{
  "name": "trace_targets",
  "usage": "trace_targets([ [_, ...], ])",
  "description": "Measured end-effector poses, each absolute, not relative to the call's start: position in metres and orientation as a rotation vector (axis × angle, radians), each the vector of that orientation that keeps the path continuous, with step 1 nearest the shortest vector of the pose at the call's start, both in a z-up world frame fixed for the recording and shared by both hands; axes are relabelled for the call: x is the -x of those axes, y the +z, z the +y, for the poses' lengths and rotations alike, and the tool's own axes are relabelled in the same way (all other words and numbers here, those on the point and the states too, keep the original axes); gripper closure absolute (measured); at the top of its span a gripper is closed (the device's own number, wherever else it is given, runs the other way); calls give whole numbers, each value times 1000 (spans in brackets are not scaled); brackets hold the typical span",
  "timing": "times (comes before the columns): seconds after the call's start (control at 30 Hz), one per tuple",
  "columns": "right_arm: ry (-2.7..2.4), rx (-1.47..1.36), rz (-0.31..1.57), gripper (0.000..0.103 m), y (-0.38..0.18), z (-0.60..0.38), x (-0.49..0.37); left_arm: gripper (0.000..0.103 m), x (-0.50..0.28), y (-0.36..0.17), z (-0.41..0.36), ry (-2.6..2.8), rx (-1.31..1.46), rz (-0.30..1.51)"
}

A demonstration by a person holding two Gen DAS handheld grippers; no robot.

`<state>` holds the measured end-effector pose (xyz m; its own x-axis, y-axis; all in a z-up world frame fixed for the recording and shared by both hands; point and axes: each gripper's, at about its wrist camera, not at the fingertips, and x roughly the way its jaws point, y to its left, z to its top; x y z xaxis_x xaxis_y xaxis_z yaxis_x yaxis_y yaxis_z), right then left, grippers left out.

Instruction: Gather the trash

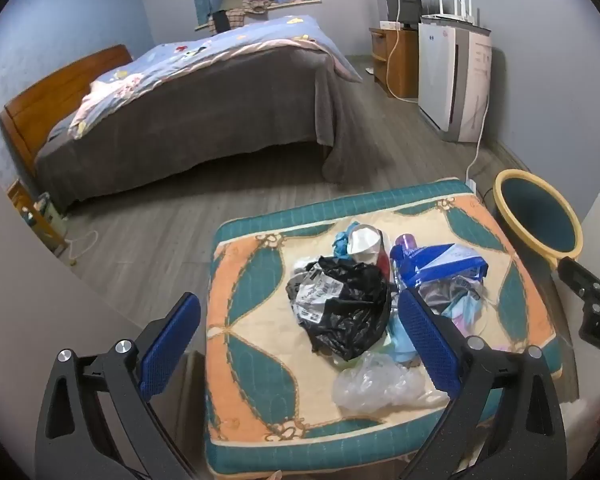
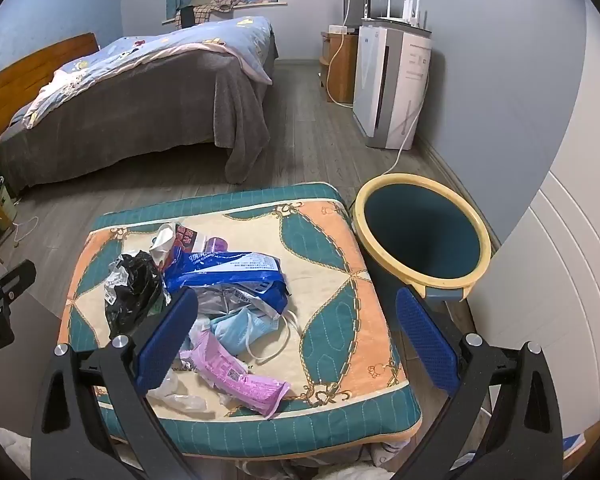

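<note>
Left gripper (image 1: 298, 330): blue-padded fingers (image 1: 170, 340) spread fully wide, nothing between the pads, hovering above the near edge of the padded bench with the teal, orange and cream quilted cover (image 1: 252, 364) and tilted down toward it. Right gripper (image 2: 296, 328): fingers likewise at full spread and empty, aimed down over the right half of the same bench. Nearest on the cover lie a crumpled clear plastic bag (image 1: 374, 386) and a pink printed snack wrapper (image 2: 240, 378), the wrapper resting beside the clear plastic. Just beyond, a light blue face mask with white ear loops (image 2: 240, 330) sits under the edge of a silvery foil packet (image 2: 228, 294). A crumpled black plastic bag with a white printed label (image 1: 340, 304) sits left of centre in the heap. A blue and white plastic package (image 2: 228, 268) lies across the middle, touching the black bag. At the far side of the pile are a crushed white paper cup (image 1: 364, 244) and a small purple item (image 2: 214, 245), too small to identify. The round teal wastebasket with a yellow rim (image 2: 422, 232) stands on the floor against the bench's far right corner; its interior appears empty. Further off: grey wood-look floor (image 1: 160, 224), a wooden-framed bed with grey blanket and blue quilt (image 1: 204, 92), and a white air purifier (image 2: 388, 88) by the right wall.
</note>
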<state>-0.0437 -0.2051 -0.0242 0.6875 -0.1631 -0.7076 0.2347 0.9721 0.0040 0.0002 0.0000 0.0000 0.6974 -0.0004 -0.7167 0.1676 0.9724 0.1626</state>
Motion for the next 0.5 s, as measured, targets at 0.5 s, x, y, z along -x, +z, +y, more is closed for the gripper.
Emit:
trace_targets([
  [0.5,-224,-87,780,6,-24,-204,43,5,-1,1,1,-99,-213,798],
])
